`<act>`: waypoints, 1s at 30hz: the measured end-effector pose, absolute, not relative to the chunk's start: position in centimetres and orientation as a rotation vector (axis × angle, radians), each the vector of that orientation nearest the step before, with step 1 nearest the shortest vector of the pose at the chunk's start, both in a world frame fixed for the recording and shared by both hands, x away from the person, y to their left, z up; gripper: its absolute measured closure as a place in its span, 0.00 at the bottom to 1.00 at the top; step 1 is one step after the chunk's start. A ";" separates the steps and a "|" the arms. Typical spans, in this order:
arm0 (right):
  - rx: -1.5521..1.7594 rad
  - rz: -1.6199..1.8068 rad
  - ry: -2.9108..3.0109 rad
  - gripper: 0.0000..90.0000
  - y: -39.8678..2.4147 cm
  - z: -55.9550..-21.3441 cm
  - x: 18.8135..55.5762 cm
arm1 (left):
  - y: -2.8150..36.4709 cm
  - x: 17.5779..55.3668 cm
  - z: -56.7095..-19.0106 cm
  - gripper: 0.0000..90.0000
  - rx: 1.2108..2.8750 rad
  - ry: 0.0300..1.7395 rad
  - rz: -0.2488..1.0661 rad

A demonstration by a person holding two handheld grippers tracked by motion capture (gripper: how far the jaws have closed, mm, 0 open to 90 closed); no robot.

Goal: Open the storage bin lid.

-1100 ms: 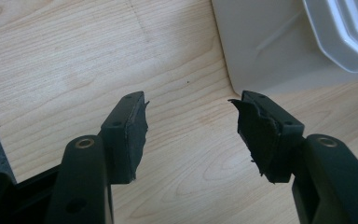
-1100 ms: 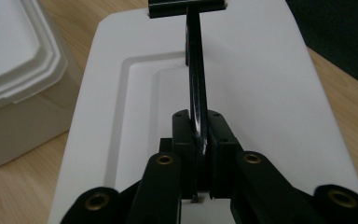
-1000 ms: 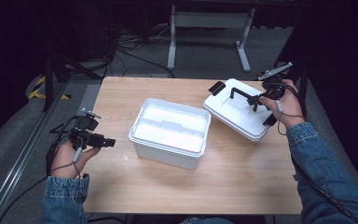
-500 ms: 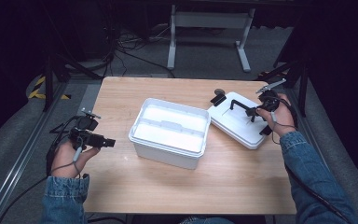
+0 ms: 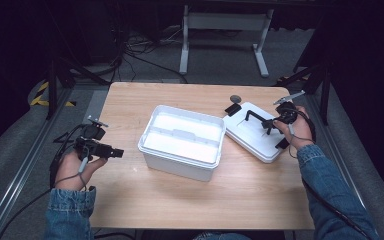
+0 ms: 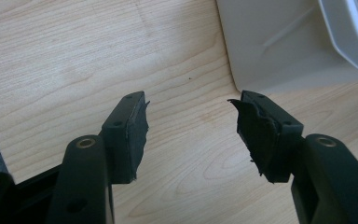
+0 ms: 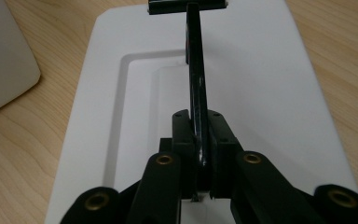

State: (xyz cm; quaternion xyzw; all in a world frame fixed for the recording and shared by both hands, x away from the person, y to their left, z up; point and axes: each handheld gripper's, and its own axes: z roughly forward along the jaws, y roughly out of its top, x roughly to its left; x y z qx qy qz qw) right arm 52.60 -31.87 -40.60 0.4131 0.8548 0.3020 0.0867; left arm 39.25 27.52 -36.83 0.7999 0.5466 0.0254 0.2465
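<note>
An open white box (image 5: pixel 182 142) stands at the middle of the wooden table (image 5: pixel 130 105). Its white lid (image 5: pixel 252 135) lies low on the table just right of the box. My right gripper (image 5: pixel 272 122) is shut on the lid's black handle (image 5: pixel 254 116). In the right gripper view the thin handle bar (image 7: pixel 195 60) is pinched between the jaws of my right gripper (image 7: pixel 198 121), above the lid (image 7: pixel 261 84). My left gripper (image 5: pixel 117 152) rests at the table's left side, open and empty, pointing at the box. The left gripper (image 6: pixel 191 121) has bare wood between its pads, with the box wall (image 6: pixel 279 42) beyond.
A small round grey disc (image 5: pixel 235 98) lies on the table behind the lid. Black clips (image 5: pixel 233 110) sit at the lid's ends. A grey metal stand (image 5: pixel 220 22) and cables lie on the floor beyond the table. Bare wood runs along the front edge.
The right gripper has come down with the lid, from a raised tilt to low on the table right of the box. The left gripper has stayed put.
</note>
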 end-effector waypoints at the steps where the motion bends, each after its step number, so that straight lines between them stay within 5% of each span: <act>1: 1.234 0.900 2.549 0.94 -31.9 -40.8 52.6 | 27.5 39.3 -36.8 0.48 2.183 1.490 0.071; 13: 1.322 0.892 2.532 0.90 -32.5 -42.1 52.6 | 27.3 39.4 -36.9 0.48 2.195 1.480 0.056; 21: 1.363 0.863 2.398 0.59 -33.0 -41.5 52.5 | 27.1 39.5 -36.9 0.48 2.200 1.476 0.059; 30: 1.334 0.901 2.347 0.52 -32.7 -39.6 51.1 | 26.7 39.8 -36.9 0.48 2.208 1.467 0.046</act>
